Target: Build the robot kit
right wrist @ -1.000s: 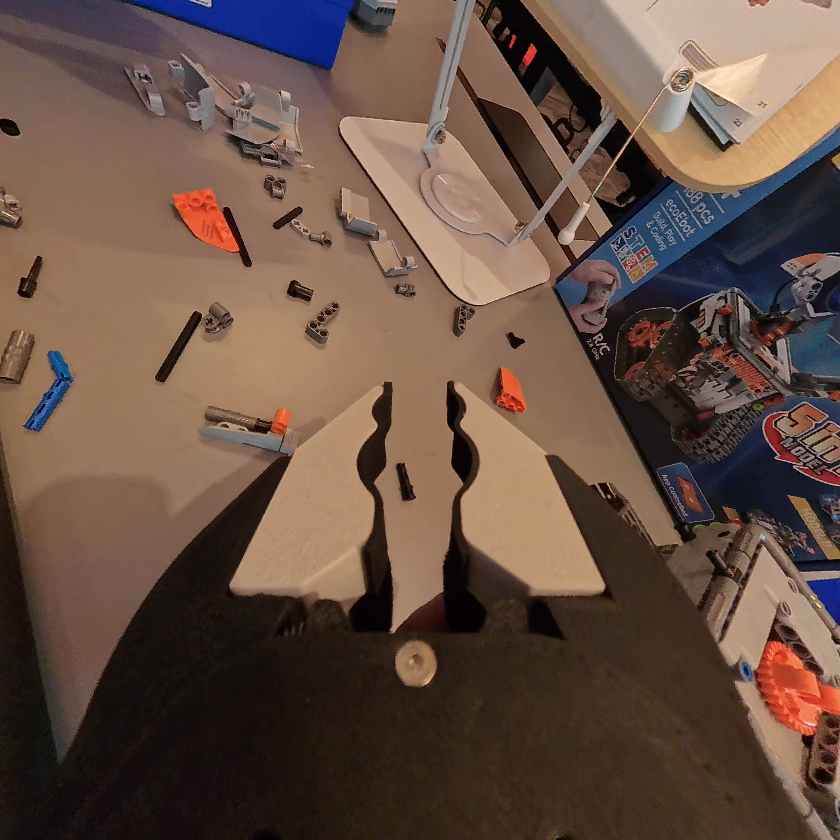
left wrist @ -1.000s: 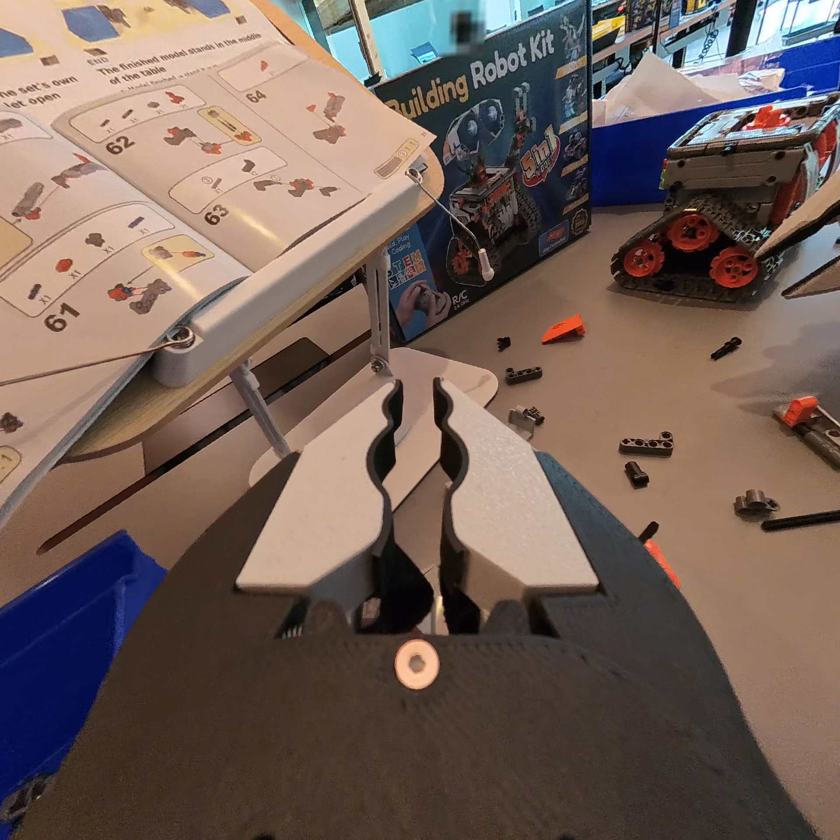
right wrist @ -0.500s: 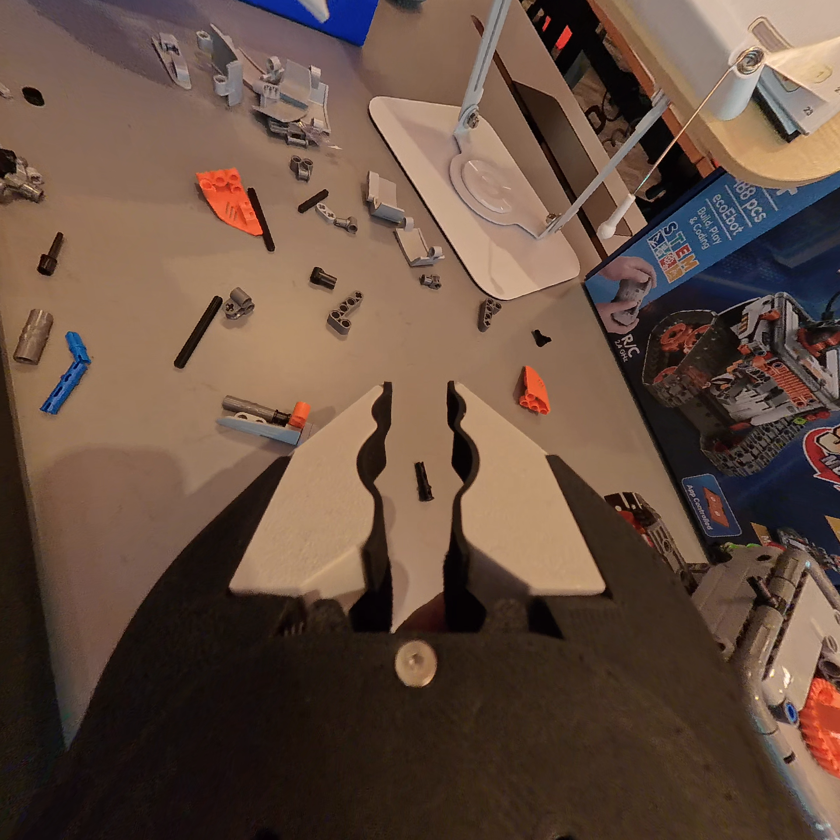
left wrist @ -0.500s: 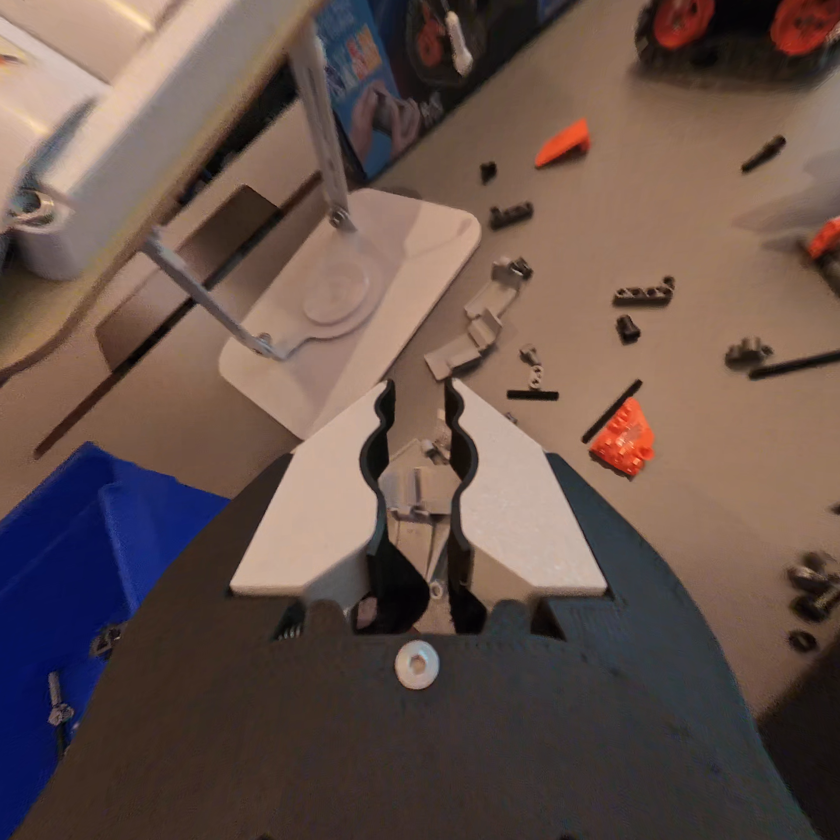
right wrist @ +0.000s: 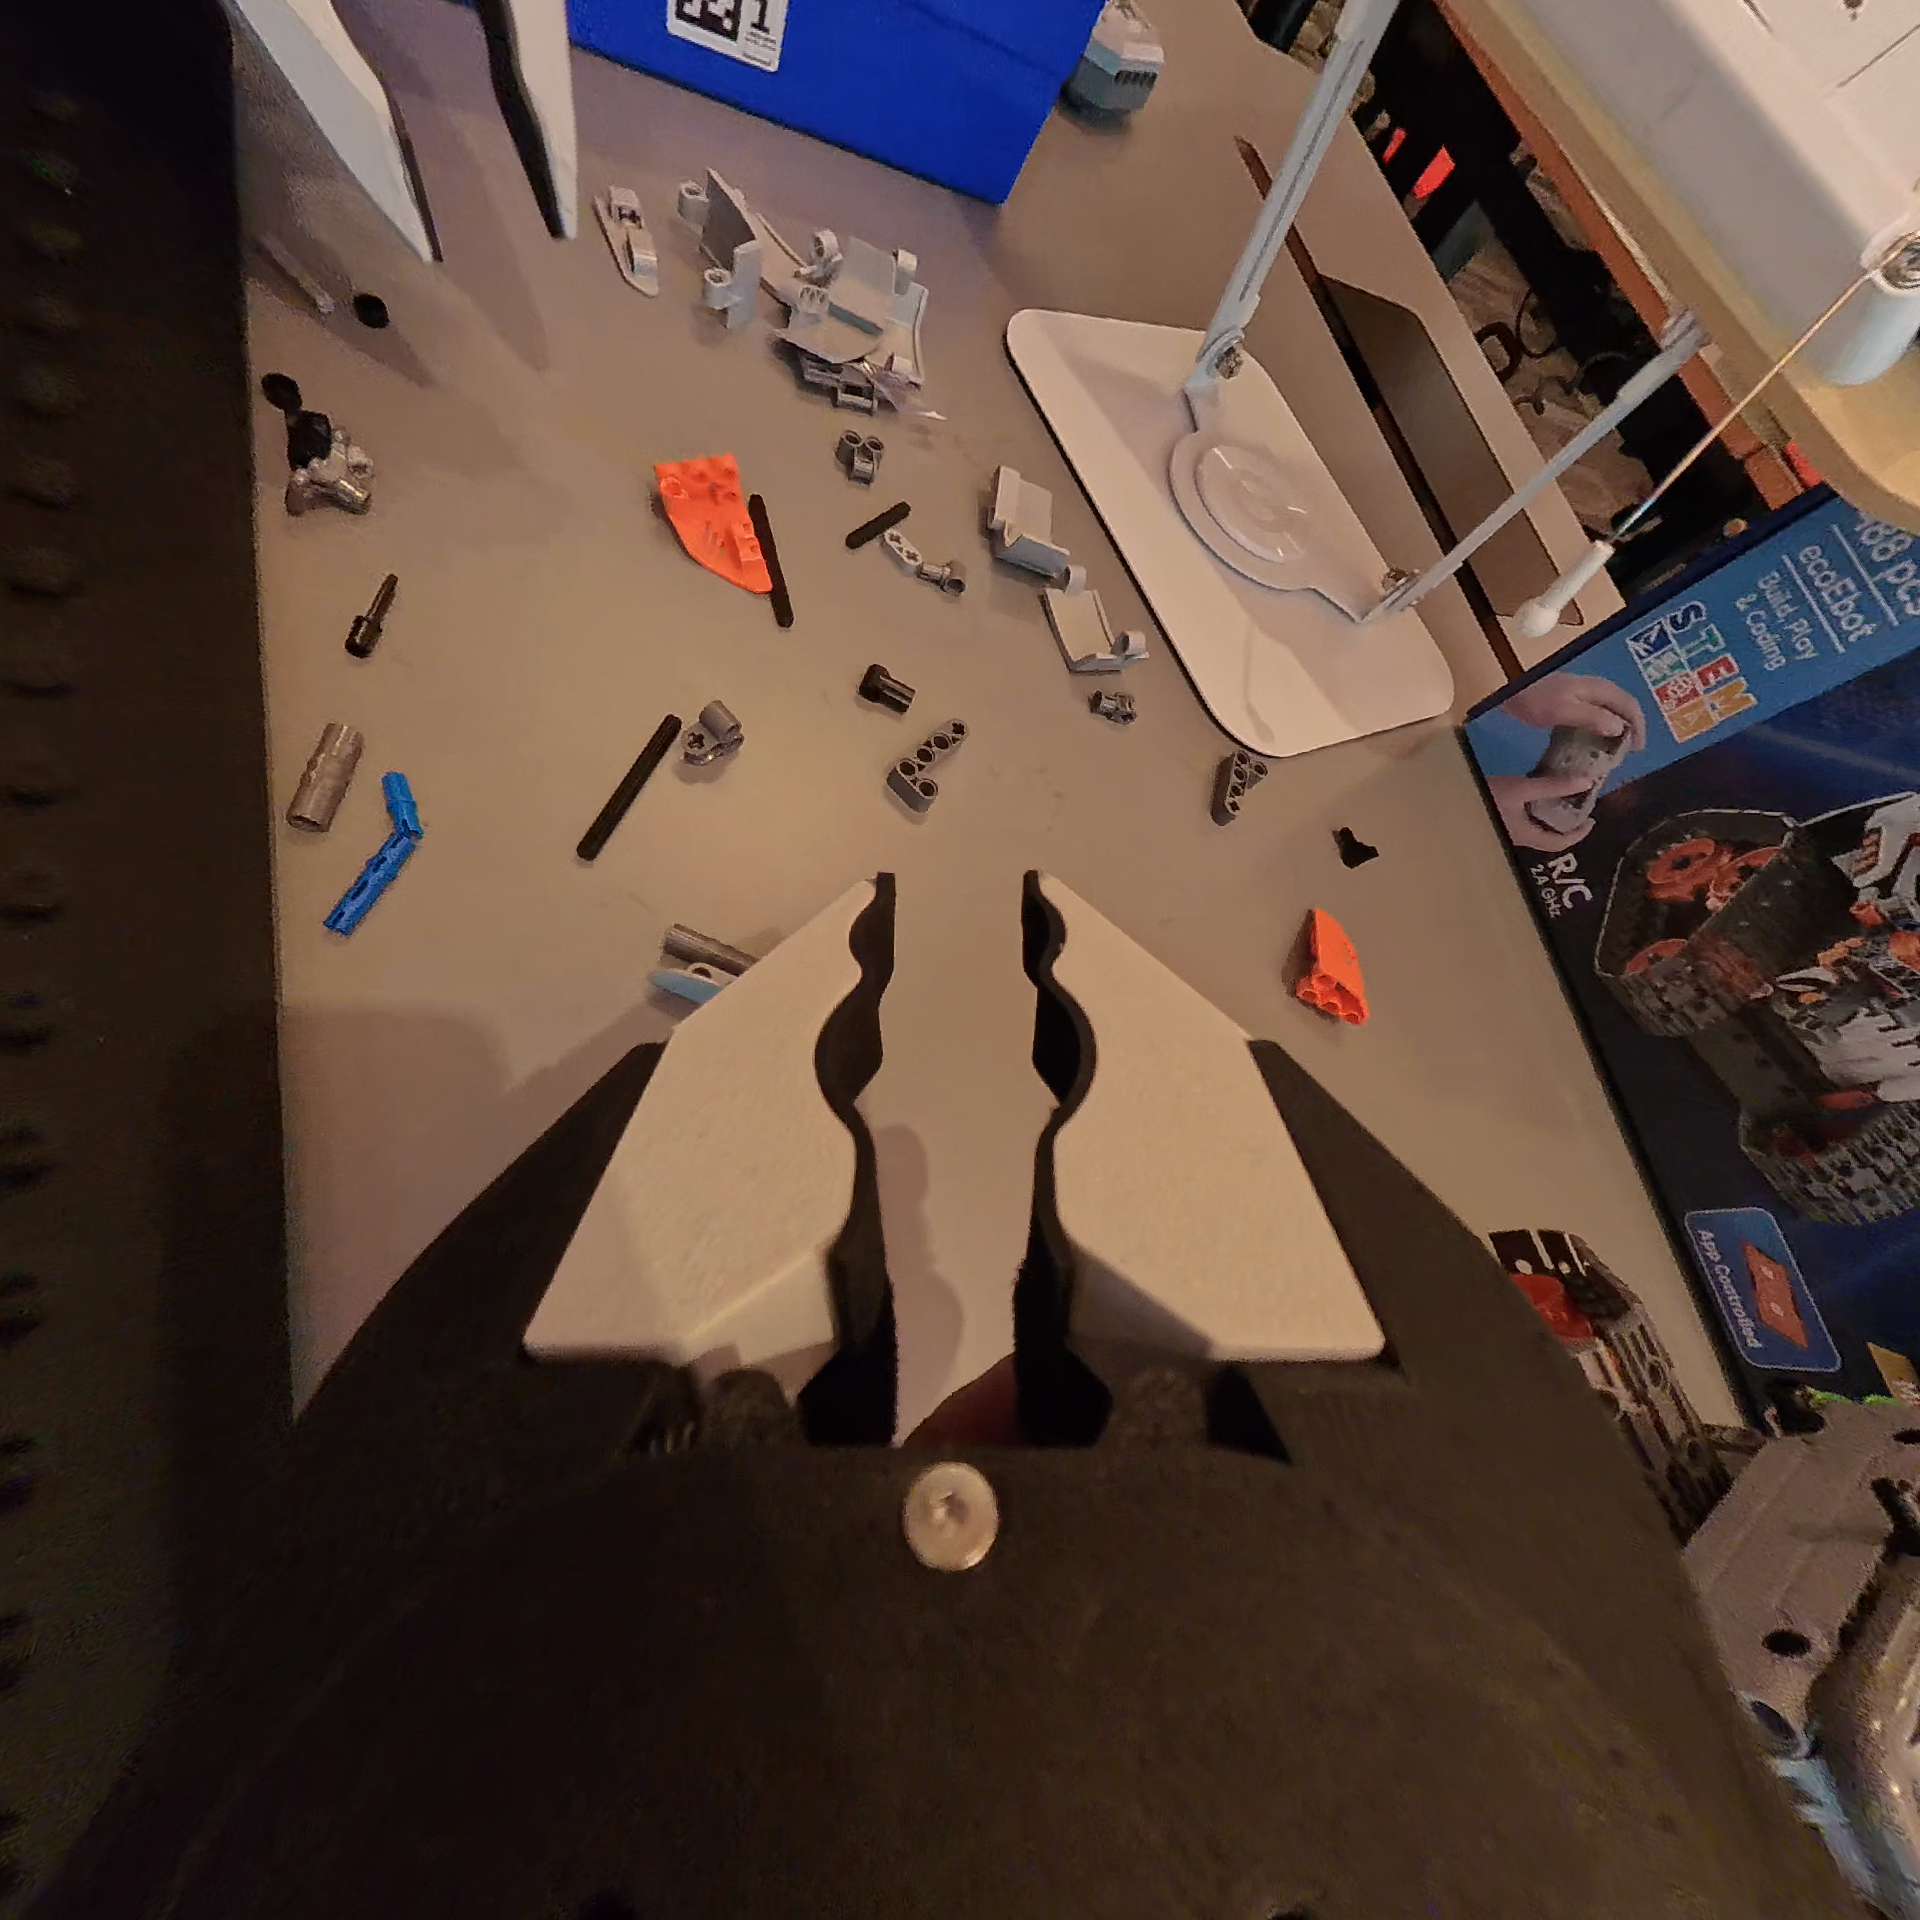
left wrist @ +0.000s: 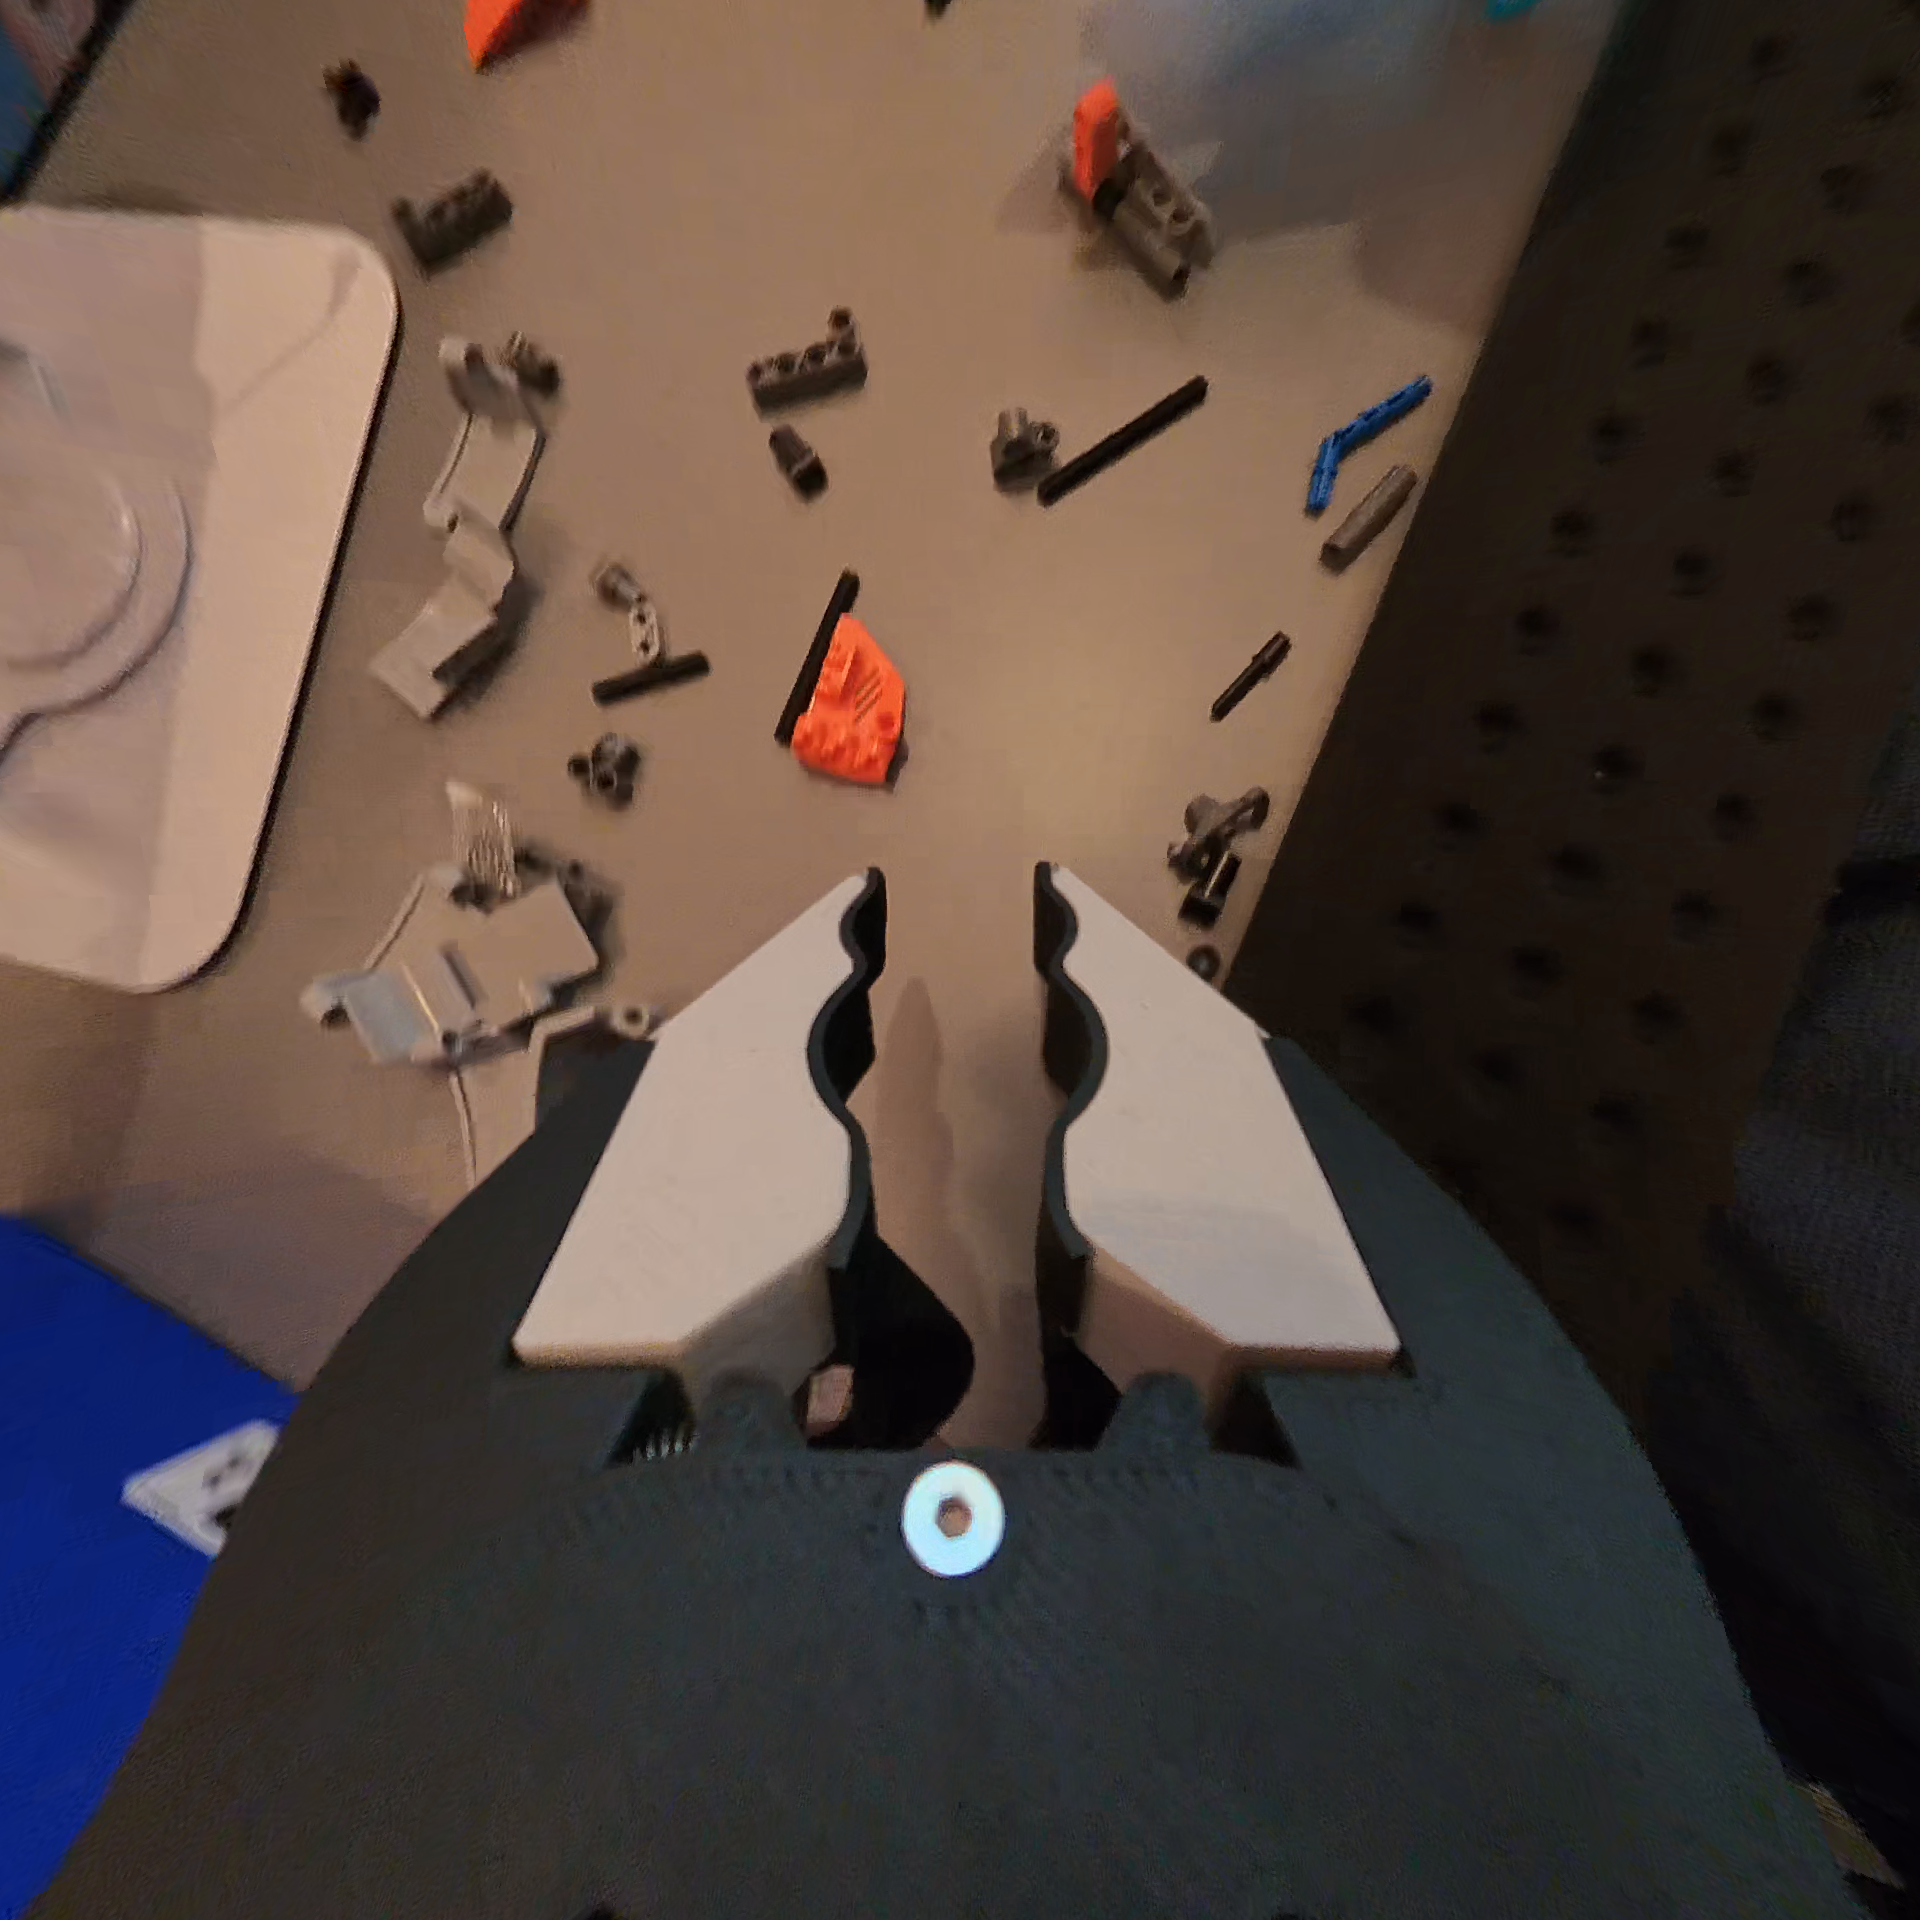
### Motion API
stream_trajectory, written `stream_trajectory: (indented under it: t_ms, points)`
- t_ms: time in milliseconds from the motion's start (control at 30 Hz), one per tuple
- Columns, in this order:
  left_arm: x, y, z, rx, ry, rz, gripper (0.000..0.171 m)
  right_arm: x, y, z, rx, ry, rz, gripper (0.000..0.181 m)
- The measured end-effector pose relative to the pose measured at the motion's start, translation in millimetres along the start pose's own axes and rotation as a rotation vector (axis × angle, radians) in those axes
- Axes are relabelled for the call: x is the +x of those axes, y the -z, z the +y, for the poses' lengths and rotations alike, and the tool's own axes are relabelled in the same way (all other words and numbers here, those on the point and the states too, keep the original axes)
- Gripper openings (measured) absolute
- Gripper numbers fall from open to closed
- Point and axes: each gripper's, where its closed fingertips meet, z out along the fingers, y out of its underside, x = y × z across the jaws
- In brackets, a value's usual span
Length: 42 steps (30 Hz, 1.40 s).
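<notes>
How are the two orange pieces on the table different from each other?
The orange wedge plate lies flat, studs up, against a black axle. The smaller orange piece near the kit box stands on edge, alone, holes showing. The wedge plate looks broader. Both are orange plastic on the table.

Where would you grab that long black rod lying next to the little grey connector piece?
Probably at the middle of the long black rod, coming straight down from above with the fingers across its width. It lies flat on the grey table, thin and straight, so only its long sides offer a hold. The grey connector sits close by its upper end, so a mid-length grip keeps clear of it.
</notes>
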Motion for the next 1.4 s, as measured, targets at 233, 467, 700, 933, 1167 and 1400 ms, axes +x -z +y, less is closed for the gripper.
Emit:
stream_trajectory:
  t_ms: [233,467,700,933,1167,1400]
  points:
    - [26,17,40,-0.205,0.060,-0.010,0.022,-7,-2,-1,-0.010,0.032,-0.012,0.022]
    - [24,5,65,-0.298,0.130,0.014,0.012,-8,0,0,-0.011,0.039,-0.013,0.023]
    - [28,1,65,-0.281,0.132,0.036,0.000,-5,2,0,-0.005,0.029,-0.001,0.023]
    - [25,4,61,-0.209,0.170,0.019,0.000,-4,3,1,-0.008,0.032,0.003,0.022]
    - [31,5,54,-0.225,0.238,0.054,0.020,-6,2,-1,-0.007,0.037,-0.003,0.023]
    - [36,-4,57,-0.326,0.243,0.040,0.005,-6,6,-5,0.013,0.037,0.003,0.023]
